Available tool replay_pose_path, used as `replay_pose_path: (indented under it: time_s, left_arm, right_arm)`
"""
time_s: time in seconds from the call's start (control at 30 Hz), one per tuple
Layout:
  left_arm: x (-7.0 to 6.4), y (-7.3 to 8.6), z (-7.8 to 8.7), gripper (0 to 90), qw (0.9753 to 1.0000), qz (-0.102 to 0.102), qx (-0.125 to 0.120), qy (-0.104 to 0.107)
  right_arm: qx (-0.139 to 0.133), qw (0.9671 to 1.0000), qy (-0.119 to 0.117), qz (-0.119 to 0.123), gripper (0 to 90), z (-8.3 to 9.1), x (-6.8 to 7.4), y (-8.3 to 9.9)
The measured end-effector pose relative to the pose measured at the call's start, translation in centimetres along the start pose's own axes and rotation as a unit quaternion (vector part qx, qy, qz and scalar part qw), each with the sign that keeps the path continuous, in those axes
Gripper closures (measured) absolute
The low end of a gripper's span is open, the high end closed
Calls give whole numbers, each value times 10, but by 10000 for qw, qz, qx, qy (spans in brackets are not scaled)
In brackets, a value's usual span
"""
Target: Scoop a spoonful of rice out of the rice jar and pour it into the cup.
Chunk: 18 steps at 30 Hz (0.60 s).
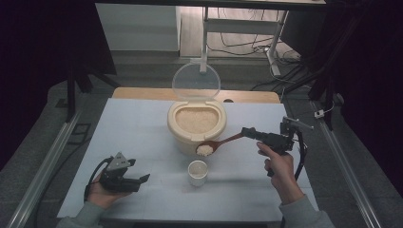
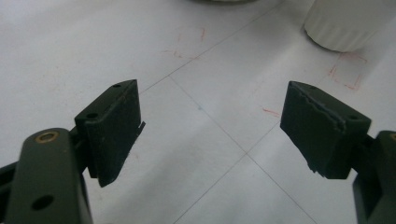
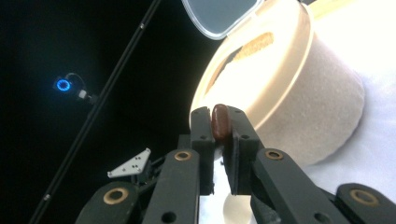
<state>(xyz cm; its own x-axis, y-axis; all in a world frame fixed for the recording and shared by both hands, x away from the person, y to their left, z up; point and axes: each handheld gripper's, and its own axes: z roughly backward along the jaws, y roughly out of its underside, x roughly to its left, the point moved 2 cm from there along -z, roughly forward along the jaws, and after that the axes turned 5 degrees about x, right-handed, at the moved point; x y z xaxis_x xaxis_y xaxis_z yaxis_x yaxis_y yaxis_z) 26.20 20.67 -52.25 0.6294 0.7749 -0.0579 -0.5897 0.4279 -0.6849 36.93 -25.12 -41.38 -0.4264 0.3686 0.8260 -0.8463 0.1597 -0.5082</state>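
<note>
Scoop stage looks done: my right gripper (image 1: 248, 131) is clamped on the handle of the spoon (image 1: 216, 144), and the bowl of the spoon carries a heap of rice (image 1: 205, 150). In the right gripper view the jaws are closed tight on the brown handle end (image 3: 220, 120), with the bin (image 3: 299, 88) rising just beyond it. Taking the cup (image 1: 197, 172) as landmark: the loaded spoon hangs just behind and above it, in front of the bin's (image 1: 196, 127) near wall, so the rice has left the bin but is not yet over the cup mouth. The bin stands directly behind the cup, lid (image 1: 196, 82) tipped up and open, still well filled. From above I cannot tell whether the cup holds any rice. My left gripper (image 1: 135, 181) rests on the table (image 1: 142, 128) to the left of the cup, well apart from it, jaws spread wide and empty; in the left gripper view the cup (image 2: 343, 23) sits at the upper right, beyond the jaws. Remaining, as I judge it: bring the spoon forward over the cup, tip the rice in, then return the spoon. Spill risk is at the carry, since the heap sits high in the spoon.
</note>
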Motion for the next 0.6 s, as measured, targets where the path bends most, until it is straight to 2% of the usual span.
replay_pose_path:
  time_s: [0.33, 0.6]
  left_arm:
    - [0, 0, -1, 199, 10000, -23, 22, 0]
    - [0, 1, -1, 200, 10000, -24, 29, 7]
  right_arm:
    - [260, 9992, 268, 149, 831, -11, -7, 9]
    - [456, 9971, 530, 315, 831, -23, -11, 14]
